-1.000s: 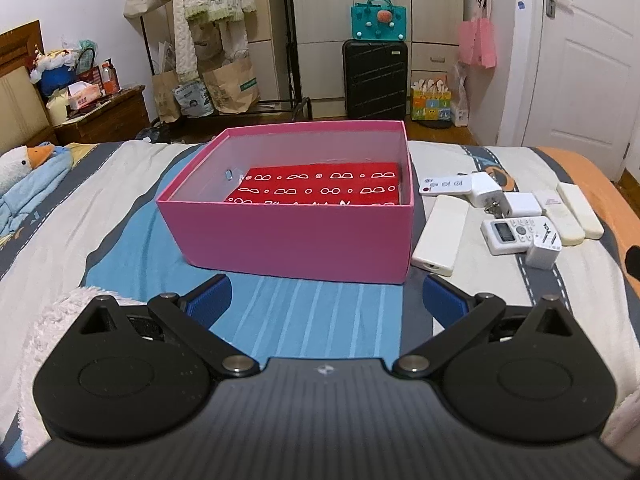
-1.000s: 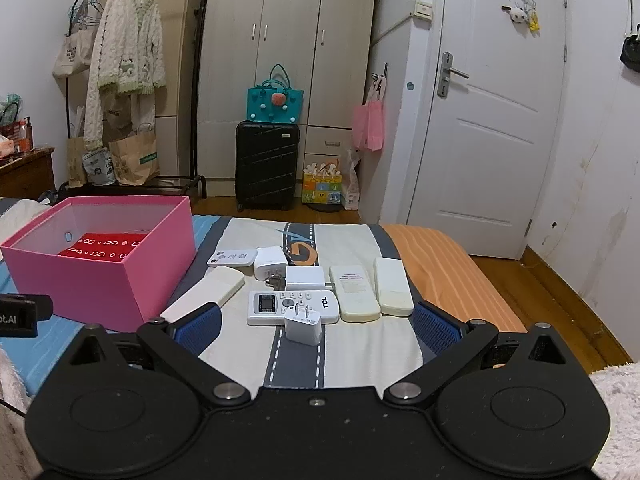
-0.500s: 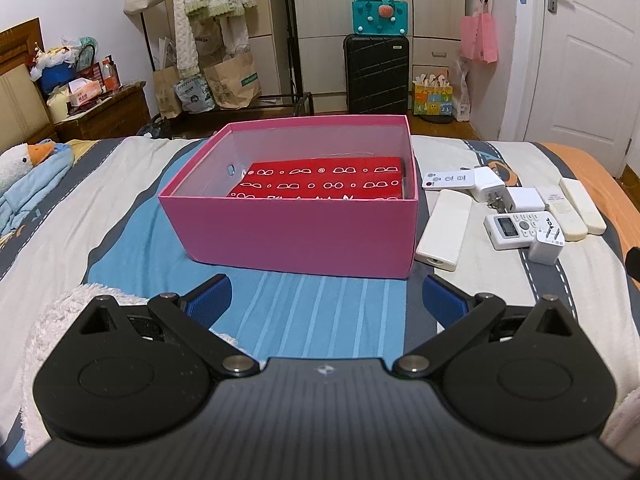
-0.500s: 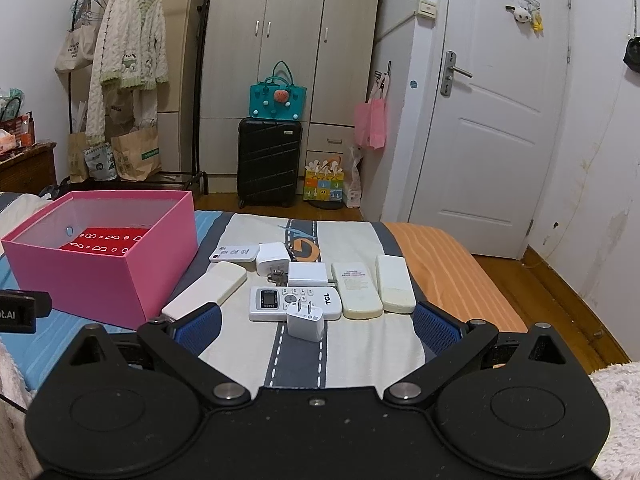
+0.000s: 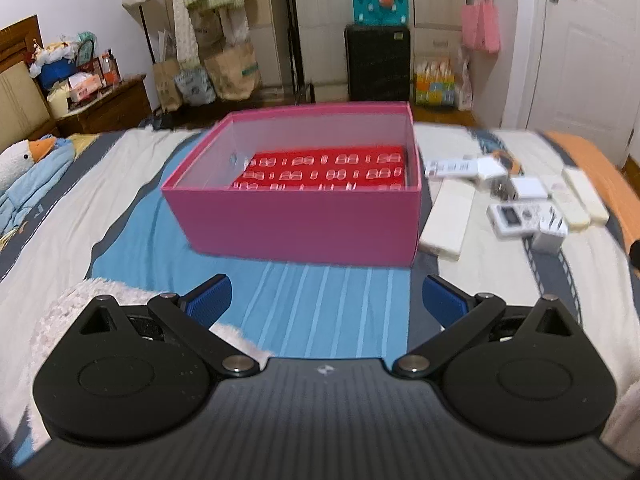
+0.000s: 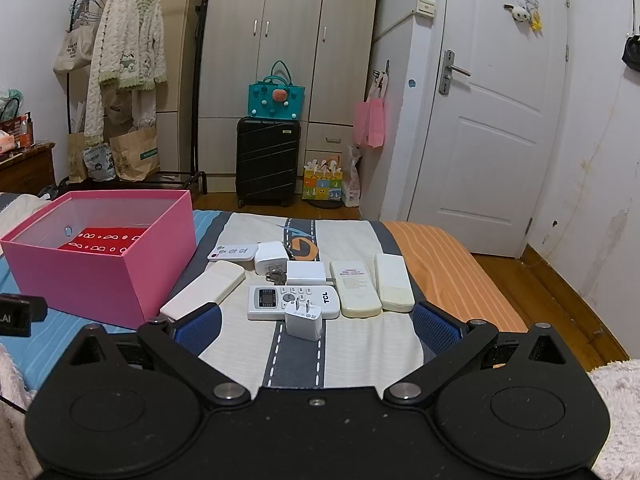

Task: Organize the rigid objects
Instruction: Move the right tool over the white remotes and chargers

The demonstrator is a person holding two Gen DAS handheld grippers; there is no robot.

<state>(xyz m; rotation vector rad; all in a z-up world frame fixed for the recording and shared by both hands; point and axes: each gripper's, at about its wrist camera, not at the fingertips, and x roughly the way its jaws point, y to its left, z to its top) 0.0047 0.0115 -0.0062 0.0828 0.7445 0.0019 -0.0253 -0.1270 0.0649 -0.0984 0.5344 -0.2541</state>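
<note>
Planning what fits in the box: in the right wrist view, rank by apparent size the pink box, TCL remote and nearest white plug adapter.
1. pink box
2. TCL remote
3. white plug adapter, though nearest the camera

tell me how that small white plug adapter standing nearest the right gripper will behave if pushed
The small white plug adapter looks rigid and probably light. It stands blocky on the soft striped bedspread, prongs up, so a push would likely tip it rather than slide it.

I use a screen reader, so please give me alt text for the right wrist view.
The open right gripper hovers over a bed, facing a cluster of white remotes and chargers beside an open pink box. Behind stand a black suitcase, a wardrobe and a white door.
</note>
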